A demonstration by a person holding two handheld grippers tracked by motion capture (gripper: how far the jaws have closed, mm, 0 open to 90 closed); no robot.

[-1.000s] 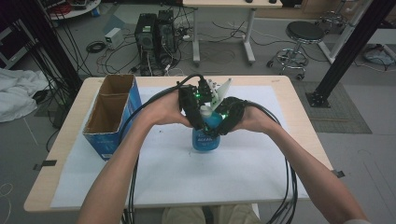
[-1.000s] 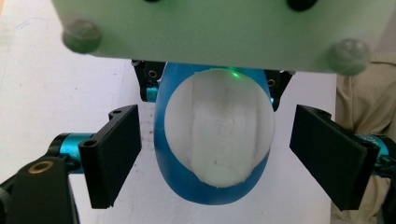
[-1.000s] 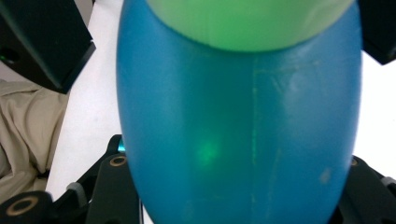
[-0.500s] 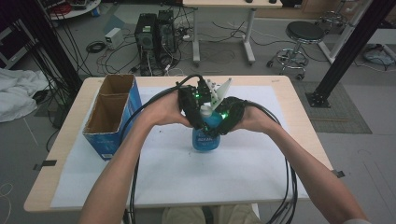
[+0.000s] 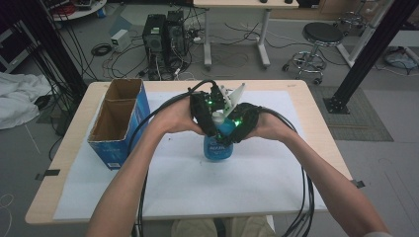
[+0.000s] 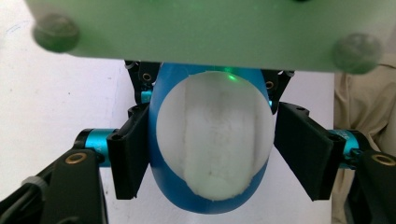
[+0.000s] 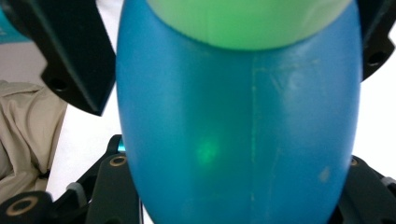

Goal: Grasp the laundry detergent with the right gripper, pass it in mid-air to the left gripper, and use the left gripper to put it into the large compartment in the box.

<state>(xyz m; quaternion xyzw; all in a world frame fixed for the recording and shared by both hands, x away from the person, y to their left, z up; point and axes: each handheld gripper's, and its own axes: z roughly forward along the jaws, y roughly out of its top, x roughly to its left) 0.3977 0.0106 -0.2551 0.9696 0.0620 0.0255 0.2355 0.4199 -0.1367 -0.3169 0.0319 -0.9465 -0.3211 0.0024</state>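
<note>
White table sheet [image 5: 257,182] bears blue bottle [image 5: 218,143], both claws clamping its top.

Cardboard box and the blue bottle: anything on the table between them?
Nothing rests there. In the high view, bare white sheet separates the cardboard box from the blue bottle; the person's left forearm crosses above it.

Open blue carton [image 5: 116,126] with two brown-lined compartments, upright near the left edge of a white sheet [image 5: 197,182] spread over a wooden table [image 5: 64,163]. Beyond the far edge, on grey floor: two black computer towers [image 5: 163,32] amid tangled cables, a round black stool [image 5: 321,37] (chrome ring below the seat), a pale desk's legs [image 5: 207,34]. White cloth [image 5: 17,96] heaped at far left.
</note>
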